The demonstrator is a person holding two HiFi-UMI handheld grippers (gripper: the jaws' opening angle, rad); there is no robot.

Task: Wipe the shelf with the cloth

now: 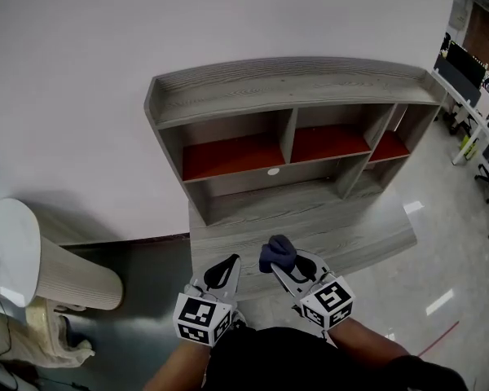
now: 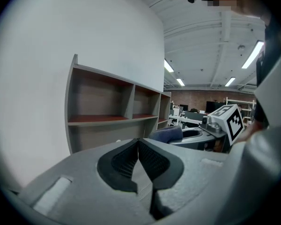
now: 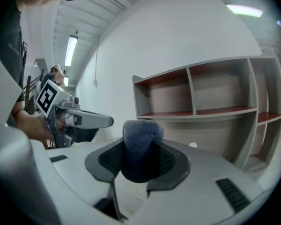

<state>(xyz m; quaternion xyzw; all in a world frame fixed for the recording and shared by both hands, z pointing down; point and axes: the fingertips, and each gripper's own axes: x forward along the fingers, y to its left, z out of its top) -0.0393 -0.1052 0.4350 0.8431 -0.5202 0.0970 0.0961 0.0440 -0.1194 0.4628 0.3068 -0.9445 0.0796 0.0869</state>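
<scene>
Grey wood-grain shelf [image 1: 285,84]: one unit, set back against the white wall. It has a curved top board and a wide bottom board [image 1: 310,226] that projects toward us.
Compartments: we count three in the upper row, each with a red floor, and one long open bay beneath them.
Cloth [image 1: 277,252]: one, dark blue, bunched into a wad. It sits in the air just in front of the bottom board's edge, and we see no contact with the shelf.
Right gripper [image 1: 284,265]: clamped on the cloth, with a rounded lump standing proud above the pads. It is aimed at the shelf.
Why held so: we judge the wad gives a padded face to press and drag along a board while the jaws stay clear of the wood.
Left gripper [image 1: 226,264]: jaws closed against each other with nothing between them. It is held beside the right one and apart from it.
Why so: we judge it idle, since one cloth needs one tool.
Stage: we judge the wiping not yet begun, and the bottom board lies nearest.
Tally: two grippers, one cloth, one shelf, three red floors, one small white round cap [image 1: 273,171] on the back panel.
Surroundings: one white-topped round stand [image 1: 16,251] left of the shelf, well apart.
</scene>
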